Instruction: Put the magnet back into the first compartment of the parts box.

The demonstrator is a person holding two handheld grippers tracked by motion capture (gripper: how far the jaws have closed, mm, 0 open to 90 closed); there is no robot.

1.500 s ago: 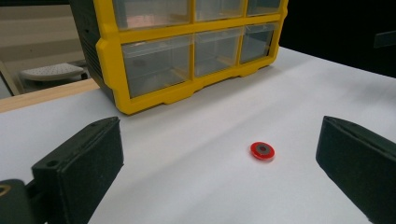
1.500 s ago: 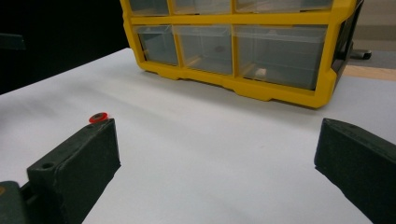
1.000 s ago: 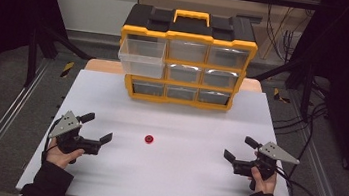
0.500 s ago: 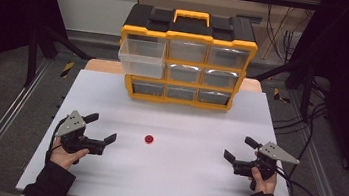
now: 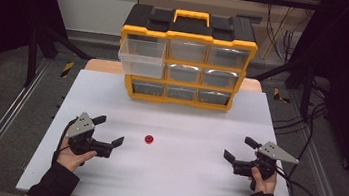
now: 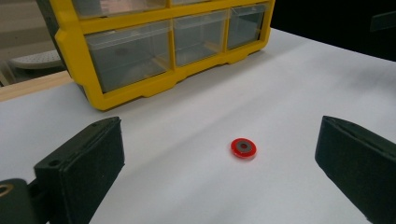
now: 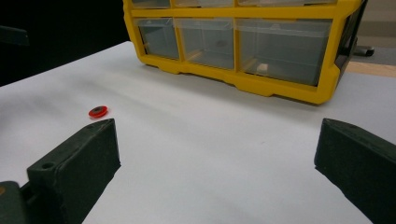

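both tongs gape empty; our left tongs (image 5: 107, 137) near the red disc (image 5: 149, 138) at frame centre could skid it away.

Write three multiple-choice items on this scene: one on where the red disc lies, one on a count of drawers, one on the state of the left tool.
1. Where does the red disc lie?
A. In the open drawer
B. On the table, nearer the left tool
C. Between the right tool's jaws

2. How many drawers of the organizer stand pulled out?
A. None
B. One
C. Three

3. How is the left tool?
A. Open, holding nothing
B. Shut on the disc
C. Shut on a drawer

Key: 1 B, the high view shows it on the white table, closer to the left tool than to the right tool. 2 B, the top left drawer alone juts out. 3 A, the left gripper view shows its jaws wide apart with the disc lying ahead of them.
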